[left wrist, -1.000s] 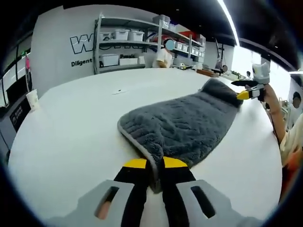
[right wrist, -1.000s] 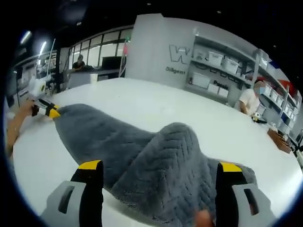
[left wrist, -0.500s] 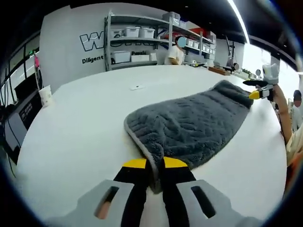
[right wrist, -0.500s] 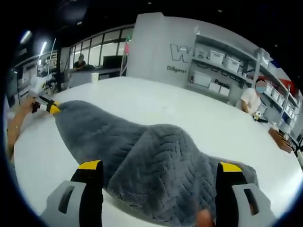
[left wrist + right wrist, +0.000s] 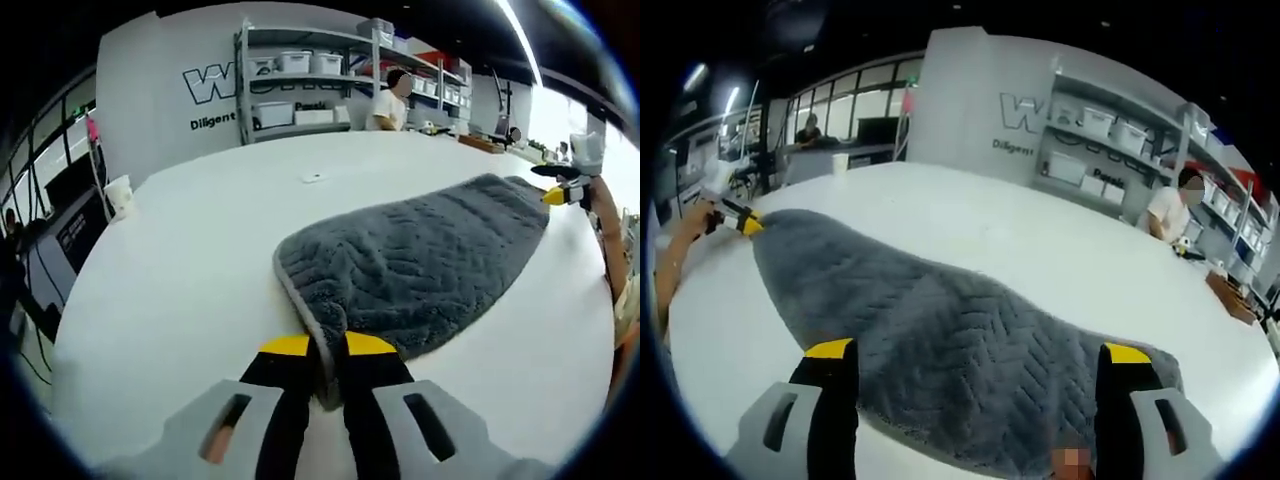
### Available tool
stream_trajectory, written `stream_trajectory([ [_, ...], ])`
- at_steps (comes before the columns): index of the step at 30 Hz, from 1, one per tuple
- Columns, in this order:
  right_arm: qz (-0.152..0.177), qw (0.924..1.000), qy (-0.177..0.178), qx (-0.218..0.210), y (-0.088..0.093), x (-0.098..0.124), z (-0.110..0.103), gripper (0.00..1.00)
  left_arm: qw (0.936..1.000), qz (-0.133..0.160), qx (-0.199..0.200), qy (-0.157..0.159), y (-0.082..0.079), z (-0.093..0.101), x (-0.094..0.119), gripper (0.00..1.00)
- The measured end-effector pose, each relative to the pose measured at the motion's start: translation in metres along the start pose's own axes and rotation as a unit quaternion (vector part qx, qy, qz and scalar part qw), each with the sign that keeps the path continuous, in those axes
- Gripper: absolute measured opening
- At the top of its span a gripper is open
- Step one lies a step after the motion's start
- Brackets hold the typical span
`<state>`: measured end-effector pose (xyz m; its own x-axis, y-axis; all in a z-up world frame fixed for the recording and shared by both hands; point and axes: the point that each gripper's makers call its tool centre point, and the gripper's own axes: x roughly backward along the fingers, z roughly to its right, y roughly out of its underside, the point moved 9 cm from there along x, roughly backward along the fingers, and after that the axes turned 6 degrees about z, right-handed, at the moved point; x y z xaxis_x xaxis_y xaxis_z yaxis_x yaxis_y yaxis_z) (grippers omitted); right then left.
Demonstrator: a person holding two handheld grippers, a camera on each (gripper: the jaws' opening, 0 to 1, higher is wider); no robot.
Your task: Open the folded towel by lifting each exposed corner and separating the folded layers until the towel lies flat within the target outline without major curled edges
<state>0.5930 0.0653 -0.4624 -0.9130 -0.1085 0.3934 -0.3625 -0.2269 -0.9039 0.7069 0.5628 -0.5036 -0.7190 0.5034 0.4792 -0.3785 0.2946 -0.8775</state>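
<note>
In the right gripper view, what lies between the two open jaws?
The grey towel lies spread on the white table between the right gripper jaws.

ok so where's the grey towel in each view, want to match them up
Left gripper view: the grey towel runs from the left gripper, shut on its near corner, up right toward the right gripper.
Right gripper view: it spreads across the lower centre, between the open jaws, reaching the left gripper at far left.
Shared landmark: the wall shelving with bins.
</note>
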Motion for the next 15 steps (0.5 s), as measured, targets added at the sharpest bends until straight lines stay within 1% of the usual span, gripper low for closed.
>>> stream_trajectory([
  [4,-0.003,1.0000,-0.003,0.004,0.000,-0.001,-0.002,0.99,0.9999,-0.001,0.006,-0.008,0.001,-0.005,0.002,0.09],
  [9,-0.005,1.0000,-0.004,0.003,0.001,-0.001,-0.002,0.99,0.9999,-0.002,0.012,-0.011,0.002,-0.010,0.005,0.09],
  [15,-0.006,1.0000,-0.001,0.003,0.001,-0.001,-0.001,0.99,0.9995,-0.008,0.006,-0.029,0.004,-0.017,0.011,0.09],
])
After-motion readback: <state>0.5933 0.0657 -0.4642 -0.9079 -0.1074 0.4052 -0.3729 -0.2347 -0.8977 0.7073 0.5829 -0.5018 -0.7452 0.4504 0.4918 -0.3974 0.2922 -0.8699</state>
